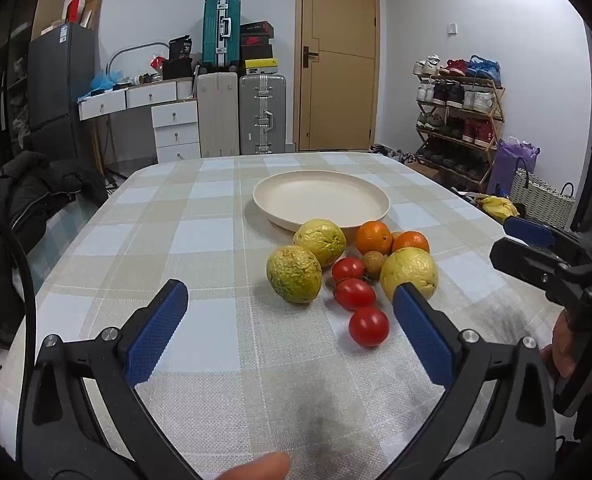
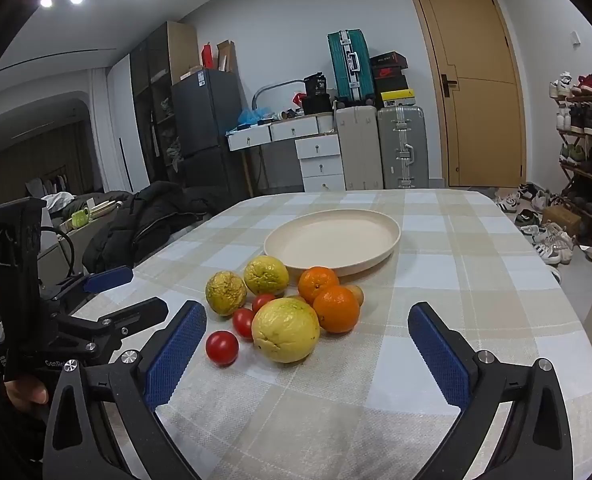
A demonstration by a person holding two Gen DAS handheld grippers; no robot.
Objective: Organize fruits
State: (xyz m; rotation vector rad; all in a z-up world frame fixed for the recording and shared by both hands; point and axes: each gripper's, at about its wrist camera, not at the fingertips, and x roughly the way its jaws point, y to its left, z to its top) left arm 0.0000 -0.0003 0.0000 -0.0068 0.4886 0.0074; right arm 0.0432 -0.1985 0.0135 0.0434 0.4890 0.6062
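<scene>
Left wrist view: left gripper fingers spread, nothing held; fruits on desk ahead, slightly right, empty plate behind.
Right wrist view: right gripper fingers spread, empty; large guava nearest, just ahead between fingers.

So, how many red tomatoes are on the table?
3, in a line: the nearest tomato lies alone, the middle tomato and the far tomato lie among the yellow-green fruits. More may be hidden.
</scene>
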